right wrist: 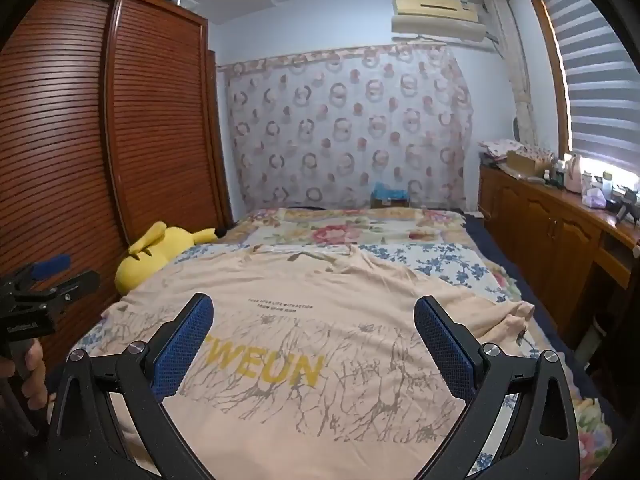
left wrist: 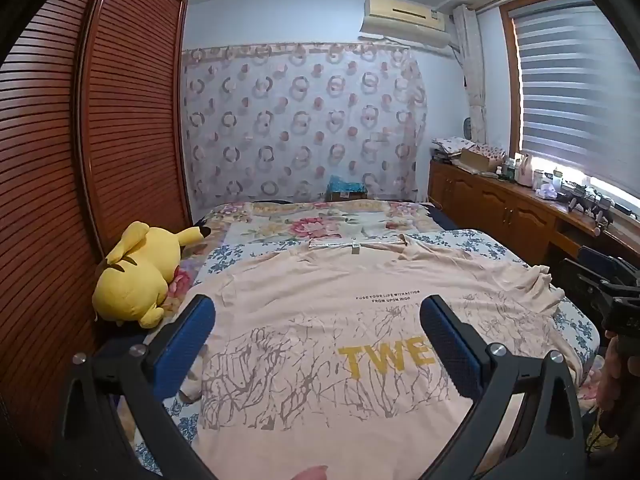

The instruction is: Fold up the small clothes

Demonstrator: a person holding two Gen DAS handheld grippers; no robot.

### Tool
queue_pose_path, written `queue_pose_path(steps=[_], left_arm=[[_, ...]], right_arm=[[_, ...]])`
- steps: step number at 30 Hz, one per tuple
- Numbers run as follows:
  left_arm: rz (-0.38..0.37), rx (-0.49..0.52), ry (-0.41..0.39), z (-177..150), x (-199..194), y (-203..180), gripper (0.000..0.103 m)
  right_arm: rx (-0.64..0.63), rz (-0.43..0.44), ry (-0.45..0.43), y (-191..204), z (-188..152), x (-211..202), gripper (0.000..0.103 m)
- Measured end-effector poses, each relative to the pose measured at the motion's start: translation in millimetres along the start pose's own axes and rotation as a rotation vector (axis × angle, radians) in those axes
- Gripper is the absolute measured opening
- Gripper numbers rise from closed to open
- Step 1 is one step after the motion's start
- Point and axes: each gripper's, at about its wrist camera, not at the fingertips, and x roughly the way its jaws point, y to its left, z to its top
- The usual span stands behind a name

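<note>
A bedroom with a slatted wooden wardrobe (left wrist: pixel 60 160) on the left, a patterned curtain (left wrist: pixel 304 120) across the far wall and a low wooden cabinet (left wrist: pixel 500 208) under the window on the right. The bed (left wrist: pixel 332 220), covered in floral quilts, fills the middle of both views. Spread flat across its near half lies a peach T-shirt (left wrist: pixel 320 292), collar toward the far end, with yellow lettering and a grey crackle print facing up; its right sleeve is bunched near the bed's right edge. A yellow plush toy (left wrist: pixel 136 276) rests at the bed's left edge, just beside the shirt. The left tongs (left wrist: pixel 316 308) hang above the shirt's left part, spread wide and holding nothing. The right tongs (right wrist: pixel 314 308) hang over its middle, equally wide and holding nothing.
</note>
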Motion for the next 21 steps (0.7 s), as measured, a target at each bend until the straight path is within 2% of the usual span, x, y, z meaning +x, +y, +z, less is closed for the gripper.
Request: queue_pose_path(steps=[2,21], left_arm=[[-0.001,0.009,-0.020,-0.1,-1.5,-0.4,0.103],[-0.007,-0.004,-0.010,-1.0,-0.1,1.8,0.103]], right_arm=[[0.001,-0.001,0.004,0.6,0.3,0.0,0.102],[-0.007,-0.006,-0.001,3.8,0.9,-0.3,0.102]])
